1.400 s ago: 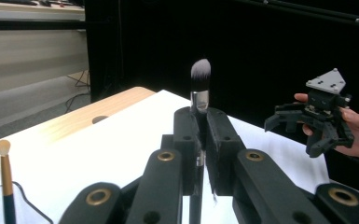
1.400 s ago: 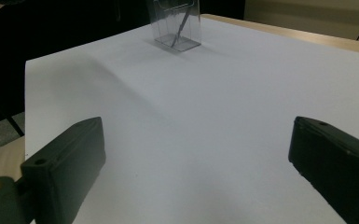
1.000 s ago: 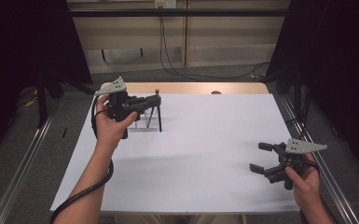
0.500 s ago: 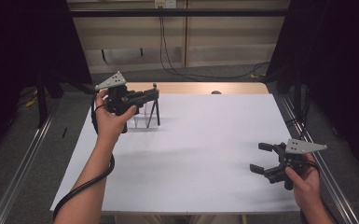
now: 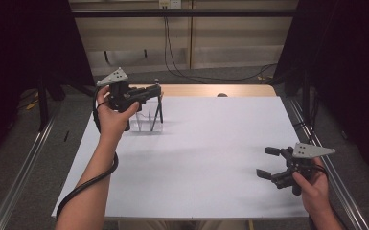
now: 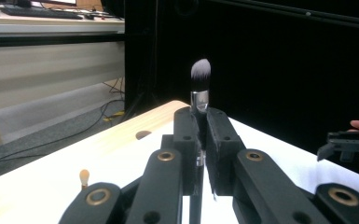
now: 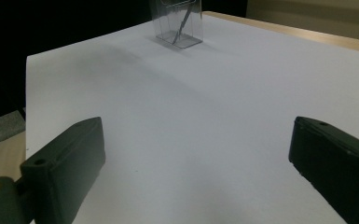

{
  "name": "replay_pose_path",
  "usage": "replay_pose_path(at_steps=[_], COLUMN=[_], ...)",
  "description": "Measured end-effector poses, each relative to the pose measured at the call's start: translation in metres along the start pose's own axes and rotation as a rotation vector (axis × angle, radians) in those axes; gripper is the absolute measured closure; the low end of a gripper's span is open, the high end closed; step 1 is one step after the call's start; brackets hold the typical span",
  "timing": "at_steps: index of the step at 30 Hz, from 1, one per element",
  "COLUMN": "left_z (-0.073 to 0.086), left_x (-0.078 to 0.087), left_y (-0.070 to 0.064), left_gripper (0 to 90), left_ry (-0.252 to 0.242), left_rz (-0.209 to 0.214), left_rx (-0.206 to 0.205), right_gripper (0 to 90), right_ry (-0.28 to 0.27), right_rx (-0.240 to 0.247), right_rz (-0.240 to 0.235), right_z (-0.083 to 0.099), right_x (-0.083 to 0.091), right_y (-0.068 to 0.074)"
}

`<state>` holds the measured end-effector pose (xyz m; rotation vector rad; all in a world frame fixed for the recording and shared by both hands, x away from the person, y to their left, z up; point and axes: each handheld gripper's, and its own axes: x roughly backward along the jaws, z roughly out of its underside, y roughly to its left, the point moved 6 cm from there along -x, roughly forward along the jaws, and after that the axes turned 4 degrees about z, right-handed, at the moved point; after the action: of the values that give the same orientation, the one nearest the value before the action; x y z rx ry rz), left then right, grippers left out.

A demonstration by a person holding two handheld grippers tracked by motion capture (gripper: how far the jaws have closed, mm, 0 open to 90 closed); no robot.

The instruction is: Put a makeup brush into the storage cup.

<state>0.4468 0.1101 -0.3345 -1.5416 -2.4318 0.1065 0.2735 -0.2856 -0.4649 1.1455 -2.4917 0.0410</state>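
the left gripper [image 6: 199, 140] clamps an upright makeup brush [image 6: 200, 88].

My left gripper [image 5: 149, 92] and right gripper [image 5: 267, 163]: black jaws, brass-ringed pivot screws, grey three-cornered top plates, trailing black cable; my forearms are unsleeved.

White sheet [image 5: 206, 158] covering a light wooden tabletop [image 5: 211, 90], whose far edge stays bare. A small dark round mark [image 5: 222, 95] sits on that edge. Black cables [image 5: 182, 72] trail across the grey floor [image 5: 24, 139] beyond.
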Motion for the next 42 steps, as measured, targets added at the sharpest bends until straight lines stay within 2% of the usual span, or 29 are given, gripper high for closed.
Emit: replay_pose_path(at_steps=[5,17,26,42], left_z=[-0.003,-0.007,-0.011,-0.014], left_x=[-0.004,-0.005,-0.008,-0.012], left_y=[0.002,0.014,0.020,0.031], left_gripper=[83.9,83.9,83.9,83.9], left_ry=[0.001,-0.010,-0.006,-0.014], left_rz=[-0.001,-0.042,-0.065,-0.099], left_rx=[-0.007,-0.007,-0.025,-0.018], right_gripper=[3.2,3.2,3.2,3.2], right_ry=[0.001,0.010,0.011,0.012], right_rx=[0.001,0.005,0.007,0.013], right_rz=[0.003,0.000,-0.001,-0.004], right_z=[0.000,0.001,0.001,0.001], right_x=[0.000,-0.001,-0.001,-0.001], right_y=[0.000,0.000,0.000,0.001])
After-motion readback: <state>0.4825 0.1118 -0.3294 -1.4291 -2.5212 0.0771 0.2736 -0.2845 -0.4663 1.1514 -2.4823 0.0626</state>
